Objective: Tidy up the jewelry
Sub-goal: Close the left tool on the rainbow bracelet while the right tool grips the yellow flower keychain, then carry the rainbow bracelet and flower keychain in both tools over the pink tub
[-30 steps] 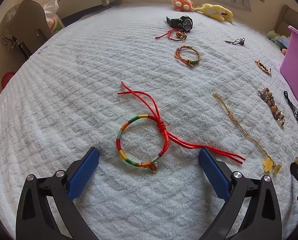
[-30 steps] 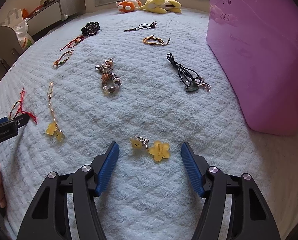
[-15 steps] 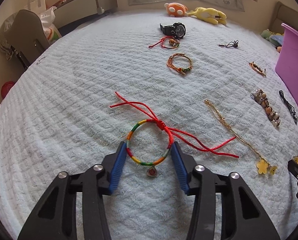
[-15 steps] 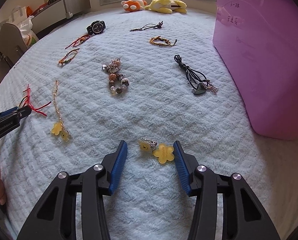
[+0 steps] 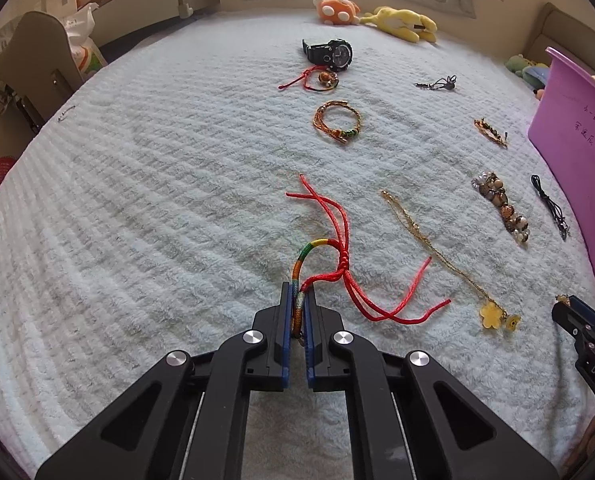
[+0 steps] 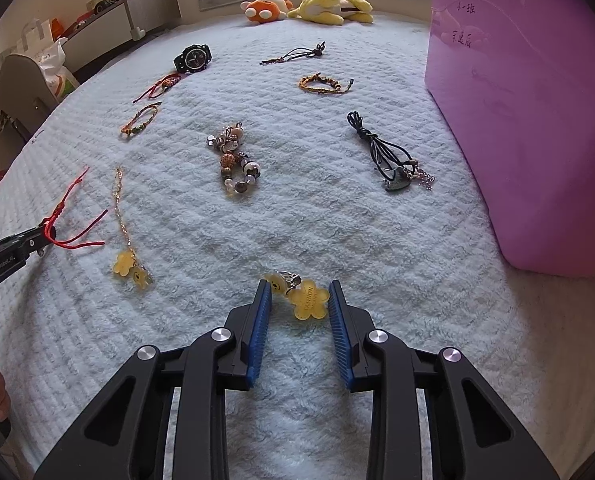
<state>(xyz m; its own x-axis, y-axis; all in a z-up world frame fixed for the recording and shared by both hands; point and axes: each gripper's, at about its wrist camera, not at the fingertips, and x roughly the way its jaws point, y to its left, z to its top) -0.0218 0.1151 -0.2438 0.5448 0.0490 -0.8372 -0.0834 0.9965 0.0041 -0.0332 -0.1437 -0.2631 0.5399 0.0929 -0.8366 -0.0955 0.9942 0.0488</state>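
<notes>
A pale quilted bedspread (image 5: 145,208) is strewn with jewelry. The left wrist view shows the left gripper (image 5: 297,312) with its blue pads clamped together on a rainbow cord bracelet (image 5: 303,264), squeezing the loop flat; its red tails (image 5: 381,304) trail over the bedspread toward a gold necklace (image 5: 429,240) with yellow flower charms. The same view shows only the black tip of the right gripper, at the right edge.

The right wrist view shows what the first cannot: the right gripper (image 6: 299,300) rests on the bedspread with its pads apart, one on each side of a yellow flower charm (image 6: 309,302), neither clearly touching it. A small smiley charm (image 6: 276,281) linked to it lies just beside the left pad.

Away from the flower charm, farther up the bed, lie a beaded bracelet (image 6: 235,160), a black cord necklace (image 6: 385,152), a woven yellow bracelet (image 6: 321,83) and a black watch (image 6: 193,58).

A purple bin (image 6: 529,120) stands on the bedspread to the right of the flower charm. Its inside cannot be seen from either view.
</notes>
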